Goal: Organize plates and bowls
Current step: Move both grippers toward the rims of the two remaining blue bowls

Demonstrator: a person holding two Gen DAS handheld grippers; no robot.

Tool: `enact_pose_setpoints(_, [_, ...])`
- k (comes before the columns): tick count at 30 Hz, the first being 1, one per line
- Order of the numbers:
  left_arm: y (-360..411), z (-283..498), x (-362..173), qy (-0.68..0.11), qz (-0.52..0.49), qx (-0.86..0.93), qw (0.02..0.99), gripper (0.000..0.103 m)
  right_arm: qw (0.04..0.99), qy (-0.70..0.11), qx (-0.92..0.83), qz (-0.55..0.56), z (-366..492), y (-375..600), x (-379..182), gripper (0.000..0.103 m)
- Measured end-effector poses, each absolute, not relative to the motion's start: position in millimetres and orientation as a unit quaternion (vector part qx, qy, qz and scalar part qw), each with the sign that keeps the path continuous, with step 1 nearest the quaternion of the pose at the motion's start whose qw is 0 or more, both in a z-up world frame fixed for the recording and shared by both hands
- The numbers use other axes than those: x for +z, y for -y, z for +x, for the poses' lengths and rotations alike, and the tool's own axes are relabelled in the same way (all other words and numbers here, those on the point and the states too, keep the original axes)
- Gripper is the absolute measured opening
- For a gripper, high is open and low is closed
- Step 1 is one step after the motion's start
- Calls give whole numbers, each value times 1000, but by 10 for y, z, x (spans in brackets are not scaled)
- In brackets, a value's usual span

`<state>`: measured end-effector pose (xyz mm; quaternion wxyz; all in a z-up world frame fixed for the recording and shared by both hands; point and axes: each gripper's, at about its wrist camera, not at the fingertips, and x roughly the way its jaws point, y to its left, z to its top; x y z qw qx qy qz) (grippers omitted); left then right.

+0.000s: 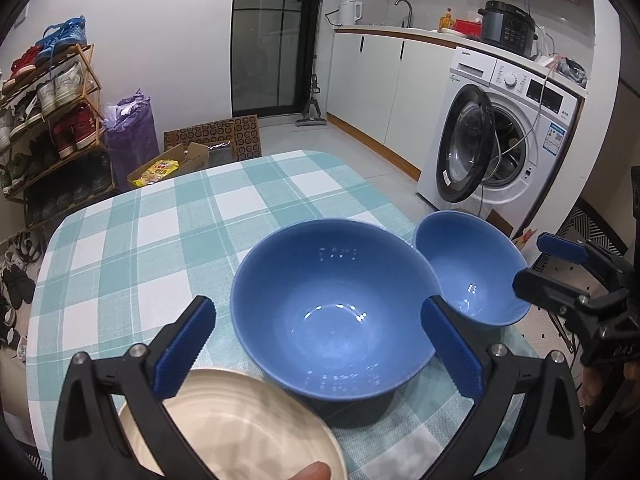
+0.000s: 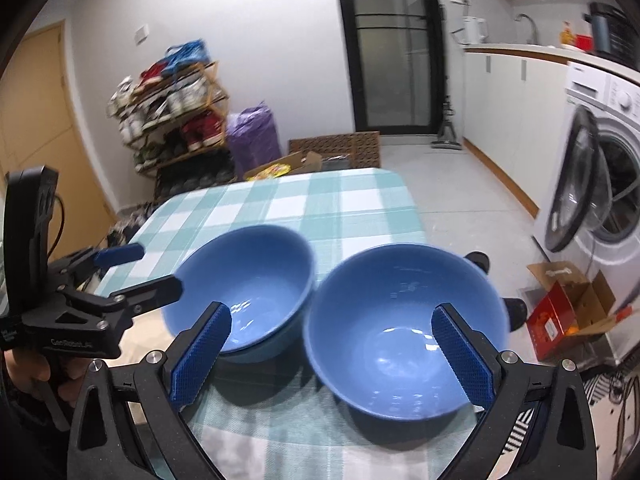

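Two blue bowls stand side by side on the checked tablecloth [image 1: 160,240], rims nearly touching. My left gripper [image 1: 318,304] is open and hovers over the left bowl [image 1: 332,308], its blue pads spread to either side without touching. A cream plate [image 1: 232,420] lies just under that gripper at the table's near edge. My right gripper [image 2: 332,312] is open above the right bowl [image 2: 404,336], clear of its rim. In the right wrist view, the left bowl [image 2: 244,280] and the left gripper [image 2: 158,268] sit to the left. The right gripper [image 1: 536,264] shows beside the right bowl [image 1: 468,268].
The right bowl sits close to the table's right edge. A washing machine [image 1: 500,136] with its door open stands to the right, and a red cardboard box [image 2: 568,312] is on the floor. A shoe rack [image 1: 52,112] and boxes [image 1: 212,144] lie beyond the table's far edge.
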<state>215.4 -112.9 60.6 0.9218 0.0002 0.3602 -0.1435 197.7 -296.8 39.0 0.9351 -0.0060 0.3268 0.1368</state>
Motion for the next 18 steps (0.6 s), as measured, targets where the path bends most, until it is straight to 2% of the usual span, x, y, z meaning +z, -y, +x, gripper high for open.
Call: enact_pose_setpoints(18, [1502,2249,701,-354,17,-160,921,103,941,-332,70,13,1975,3453,409,102])
